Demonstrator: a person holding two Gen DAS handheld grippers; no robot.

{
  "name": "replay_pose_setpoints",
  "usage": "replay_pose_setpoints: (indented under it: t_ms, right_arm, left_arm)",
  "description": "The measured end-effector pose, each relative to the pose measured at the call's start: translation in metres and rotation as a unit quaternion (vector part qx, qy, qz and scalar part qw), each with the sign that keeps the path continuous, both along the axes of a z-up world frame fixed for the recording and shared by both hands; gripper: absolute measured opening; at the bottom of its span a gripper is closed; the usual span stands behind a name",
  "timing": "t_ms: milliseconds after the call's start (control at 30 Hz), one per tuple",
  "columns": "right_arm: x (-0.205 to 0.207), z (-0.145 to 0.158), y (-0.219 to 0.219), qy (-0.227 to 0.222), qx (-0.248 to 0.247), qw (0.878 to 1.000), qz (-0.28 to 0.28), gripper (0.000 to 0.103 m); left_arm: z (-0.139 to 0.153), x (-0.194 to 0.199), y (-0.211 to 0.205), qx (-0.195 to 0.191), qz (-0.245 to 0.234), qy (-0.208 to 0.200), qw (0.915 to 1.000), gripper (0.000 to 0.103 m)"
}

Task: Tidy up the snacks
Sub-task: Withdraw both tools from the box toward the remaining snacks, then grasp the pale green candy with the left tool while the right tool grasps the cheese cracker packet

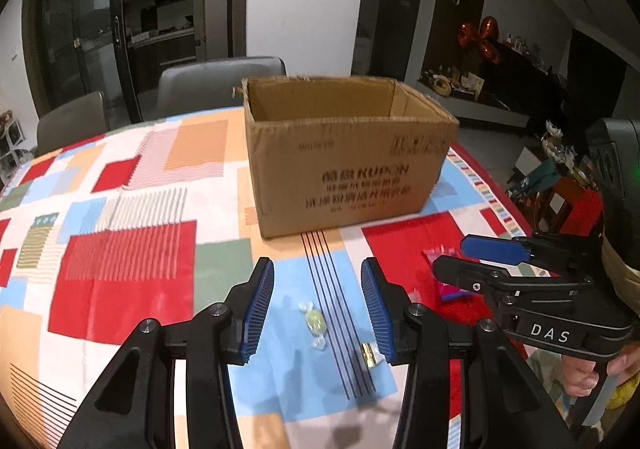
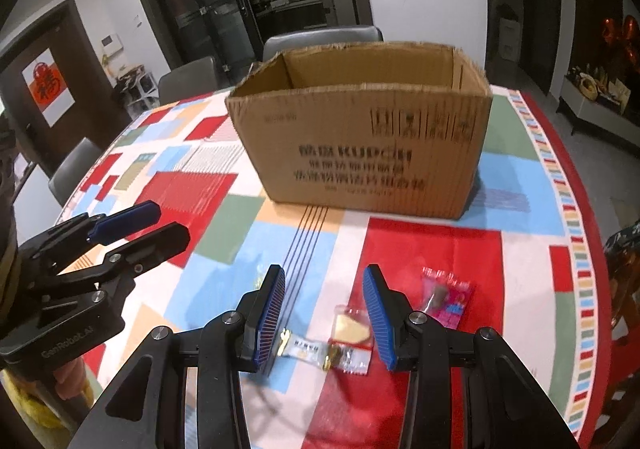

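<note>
An open cardboard box (image 1: pixel 348 161) (image 2: pixel 360 145) stands on the patchwork tablecloth. My left gripper (image 1: pixel 318 309) is open above a green wrapped candy (image 1: pixel 314 323) lying on the cloth; the pads do not touch it. A small gold-ended bar (image 1: pixel 370 355) (image 2: pixel 306 349) lies by its right finger. My right gripper (image 2: pixel 325 313) is open over a clear packet with a yellow biscuit (image 2: pixel 352 333). A pink packet (image 2: pixel 446 297) (image 1: pixel 444 285) lies to its right. Each gripper shows in the other's view, right gripper (image 1: pixel 450 253) and left gripper (image 2: pixel 172 221), both with nothing held.
Grey chairs (image 1: pixel 220 85) (image 2: pixel 320 39) stand behind the table's far side. The table's rounded striped edge (image 2: pixel 576 249) curves down the right. A person's hand (image 1: pixel 580 373) holds the right gripper's handle. Cluttered shelves (image 1: pixel 460 85) and glass doors lie beyond.
</note>
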State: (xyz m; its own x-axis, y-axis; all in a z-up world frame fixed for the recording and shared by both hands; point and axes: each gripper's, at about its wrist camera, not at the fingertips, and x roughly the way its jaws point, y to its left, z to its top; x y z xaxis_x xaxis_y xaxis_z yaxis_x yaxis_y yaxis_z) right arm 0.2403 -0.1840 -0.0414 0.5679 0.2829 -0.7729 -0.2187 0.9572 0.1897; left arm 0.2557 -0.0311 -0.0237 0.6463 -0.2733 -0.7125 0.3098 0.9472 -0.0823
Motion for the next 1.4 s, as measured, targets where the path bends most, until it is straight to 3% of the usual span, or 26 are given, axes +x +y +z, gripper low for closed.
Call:
replay_pose_setpoints:
  t_ms: [600,1400]
  right_arm:
    - [-0.004,-0.06,-0.001,0.061,-0.006,0.998,-0.009,0.042]
    - [0.009,-0.092,0.002,0.081,-0.033,0.996,-0.021,0.042]
  left_arm:
    - [-0.073,0.001,0.003,-0.009,-0.001,0.075,0.9972,0.041]
    - [-0.114,0.035,-0.01,0.006,0.005,0.114,0.9935,0.033]
